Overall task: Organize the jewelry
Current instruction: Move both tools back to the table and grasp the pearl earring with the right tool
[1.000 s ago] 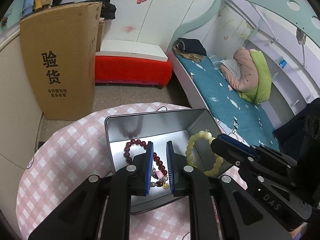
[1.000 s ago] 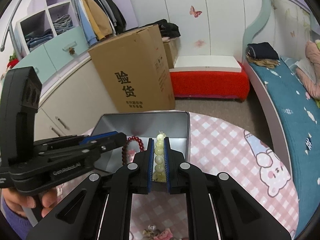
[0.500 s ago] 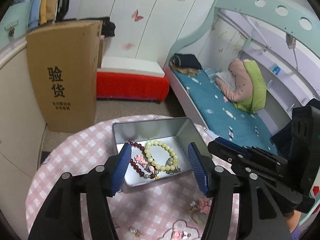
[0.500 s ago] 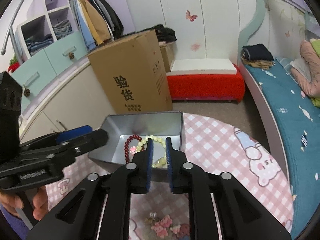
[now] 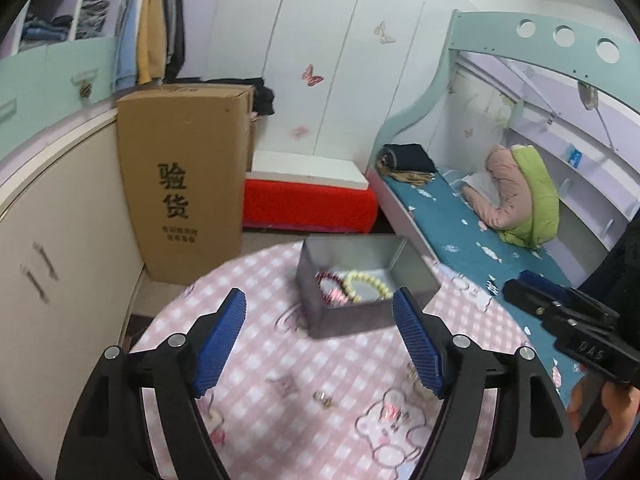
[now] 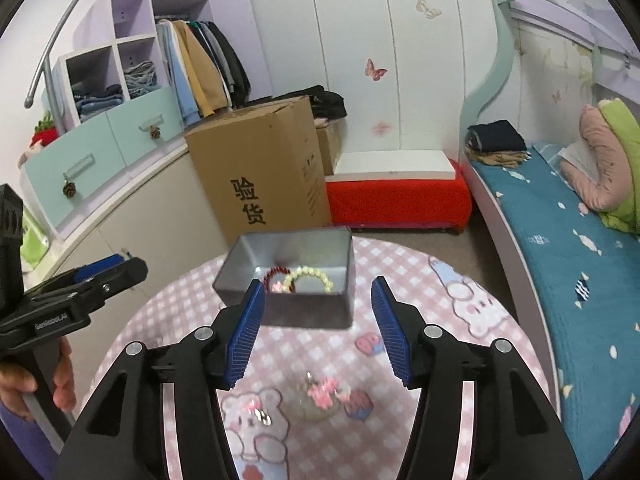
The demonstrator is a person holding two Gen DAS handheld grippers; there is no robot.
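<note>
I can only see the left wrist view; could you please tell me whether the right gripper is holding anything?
Observer: No. The right wrist view shows the right gripper open, with nothing between its fingers.
Operator: Thank you. Is any jewelry lying outside the tin in front of it?
Observer: Yes. A pink flower piece lies on the tablecloth, on the near side of the tin and apart from it.
Operator: Is anything else beside that piece?
Observer: A small metallic piece lies on a bear print, to the left of the pink flower piece.
</note>
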